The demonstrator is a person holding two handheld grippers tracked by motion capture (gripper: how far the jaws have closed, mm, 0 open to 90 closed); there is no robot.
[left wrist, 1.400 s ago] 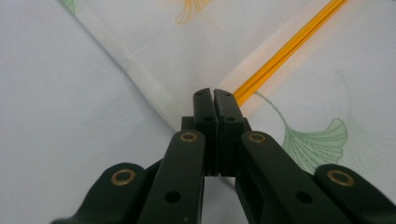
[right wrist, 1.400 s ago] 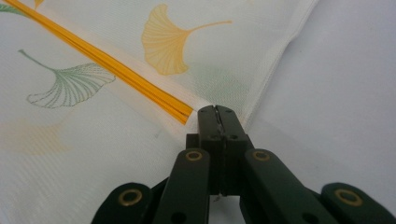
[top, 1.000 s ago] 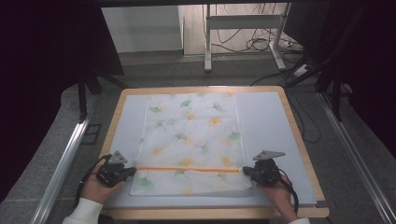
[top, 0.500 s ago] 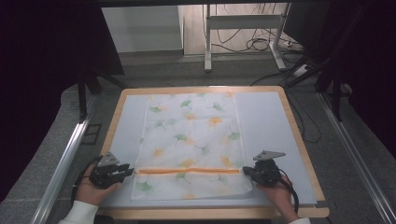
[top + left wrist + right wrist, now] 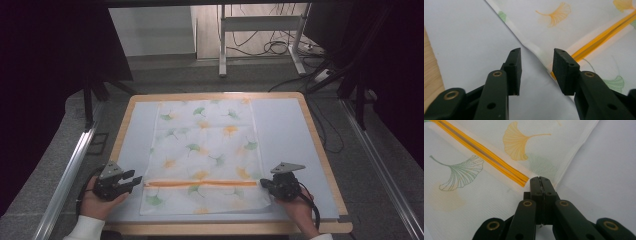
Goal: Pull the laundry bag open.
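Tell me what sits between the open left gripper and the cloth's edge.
Nothing visible does. The left gripper has its jaws apart just off the ginkgo-print cloth, with bare white mat under it.

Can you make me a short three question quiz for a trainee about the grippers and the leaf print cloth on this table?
1. True or false: the left gripper is clamped on the cloth.
2. Which gripper has its jaws shut at the cloth's edge, near the end of the orange stripe? A) the left gripper B) the right gripper
3. In a few words, what pattern is printed on the cloth?

Key
1. False: its jaws stand open, just off the cloth's edge.
2. B.
3. Green and orange fan-shaped leaves, with one orange stripe running across near the person's side.
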